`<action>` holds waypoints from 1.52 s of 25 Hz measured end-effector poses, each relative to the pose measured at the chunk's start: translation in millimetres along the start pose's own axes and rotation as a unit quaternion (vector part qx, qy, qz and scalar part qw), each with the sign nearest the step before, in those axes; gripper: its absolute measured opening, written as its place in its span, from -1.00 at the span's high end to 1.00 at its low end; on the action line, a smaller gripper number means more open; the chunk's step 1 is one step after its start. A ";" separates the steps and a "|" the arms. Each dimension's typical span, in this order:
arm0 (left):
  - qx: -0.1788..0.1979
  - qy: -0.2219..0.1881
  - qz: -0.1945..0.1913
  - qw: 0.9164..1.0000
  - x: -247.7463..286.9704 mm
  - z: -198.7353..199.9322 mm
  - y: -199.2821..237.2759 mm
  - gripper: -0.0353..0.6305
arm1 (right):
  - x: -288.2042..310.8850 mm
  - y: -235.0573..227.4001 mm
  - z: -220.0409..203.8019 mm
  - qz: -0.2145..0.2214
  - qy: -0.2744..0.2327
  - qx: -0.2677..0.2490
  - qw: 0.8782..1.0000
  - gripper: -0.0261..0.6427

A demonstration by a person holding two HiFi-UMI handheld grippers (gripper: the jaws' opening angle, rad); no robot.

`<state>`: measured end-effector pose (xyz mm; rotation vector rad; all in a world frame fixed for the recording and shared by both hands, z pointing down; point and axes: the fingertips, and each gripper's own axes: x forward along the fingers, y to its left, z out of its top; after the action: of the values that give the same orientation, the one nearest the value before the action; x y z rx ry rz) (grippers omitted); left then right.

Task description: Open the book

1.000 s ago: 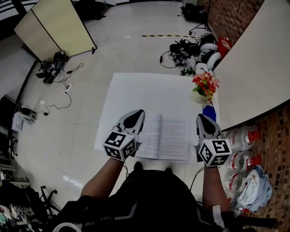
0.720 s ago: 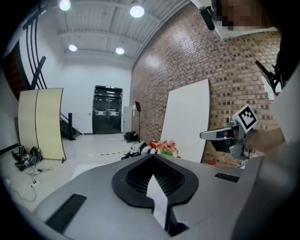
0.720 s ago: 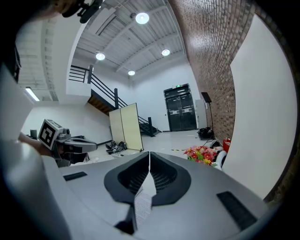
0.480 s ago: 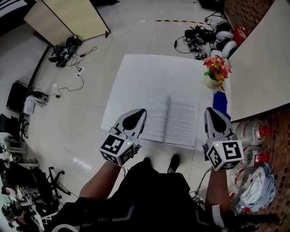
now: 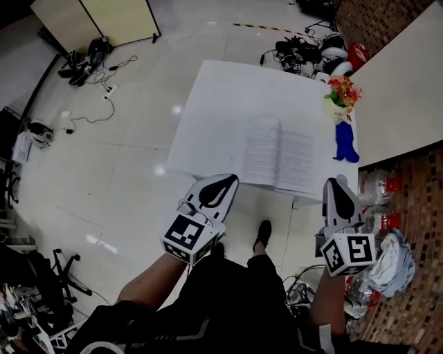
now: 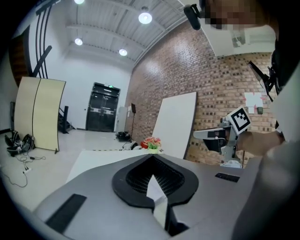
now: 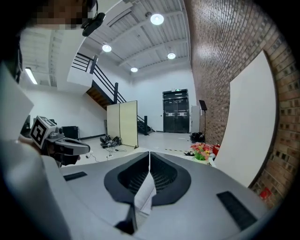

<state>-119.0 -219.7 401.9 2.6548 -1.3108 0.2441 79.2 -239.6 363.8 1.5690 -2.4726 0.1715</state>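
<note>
Open book (image 5: 280, 160) flat on a white table (image 5: 214, 104), toward the table's near right part, two printed pages facing up, spine running away from the viewer. Judged from that: opening apparently done, with no cover left to lift and nothing further visibly called for. Just beside the book on the right, a blue object (image 5: 344, 144), too small to identify, and beyond that a pot of red and yellow flowers (image 5: 344, 90) near the table's far right corner. Nearer than the table edge, over the pale tiled floor (image 5: 124, 173), both hand-held grippers, apart from the book and touching nothing. Left gripper (image 5: 223, 185) below the book's left page, jaws pressed together with nothing between them, as seen in the left gripper view. Right gripper (image 5: 337, 190) below the table's right corner, jaws likewise closed on nothing in the right gripper view. Lower still, the person's dark clothing (image 5: 228, 304) and one shoe (image 5: 262, 231) on the floor between the grippers. Further out: loose cables and gear (image 5: 297, 52) beyond the table, a folding screen (image 5: 97, 17) at upper left, a brick wall (image 5: 374, 21) at upper right.
</note>
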 end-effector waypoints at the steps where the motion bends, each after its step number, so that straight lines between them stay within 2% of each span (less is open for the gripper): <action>1: -0.003 0.002 -0.008 1.000 -12.6 -5.9 1.0 0.91 | -9.7 14.6 -3.7 -0.005 0.004 0.004 1.000 0.92; 6: -0.013 -0.006 -0.024 1.000 -59.5 -13.6 -18.4 0.91 | -63.5 57.5 -12.0 -0.018 0.019 -0.018 0.999 0.92; 11: -0.027 -0.021 -0.018 0.999 -92.3 -11.8 -56.6 0.91 | -121.7 67.8 -8.3 -0.030 -0.005 -0.021 0.999 0.92; 13: -0.019 -0.026 -0.014 0.999 -105.3 -12.3 -76.4 0.91 | -145.8 69.4 -10.3 -0.033 -0.017 -0.025 0.999 0.92; 16: -0.009 -0.027 -0.001 1.000 -123.3 -14.3 -112.7 0.91 | -185.9 74.0 -24.9 -0.012 -0.023 -0.018 0.999 0.92; 21: -0.034 -0.040 0.020 0.998 -163.3 -12.1 -200.6 0.91 | -263.2 74.1 -46.7 0.044 -0.028 -0.012 0.999 0.92; 25: -0.030 -0.028 0.039 0.998 -192.6 -17.4 -265.2 0.91 | -313.2 54.5 -65.1 0.055 -0.032 0.014 0.998 0.92; 27: -0.028 -0.022 0.049 0.998 -217.2 -19.4 -287.1 0.91 | -332.2 59.4 -64.5 0.068 -0.040 0.026 0.997 0.92; 32: -0.037 -0.034 0.068 0.996 -295.5 -15.2 -311.8 0.91 | -373.6 110.4 -50.8 0.091 -0.063 0.025 0.994 0.92; 35: -0.024 -0.044 0.060 0.997 -335.1 -22.9 -319.6 0.91 | -396.0 148.5 -49.8 0.094 -0.065 0.015 0.993 0.92; 38: -0.033 -0.052 0.052 0.997 -379.1 -44.3 -325.6 0.91 | -420.2 189.9 -60.8 0.088 -0.059 0.005 0.994 0.92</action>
<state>-90.2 276.8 335.3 2.5799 -1.4646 0.0758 87.7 223.9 326.1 1.4014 -2.7040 0.1208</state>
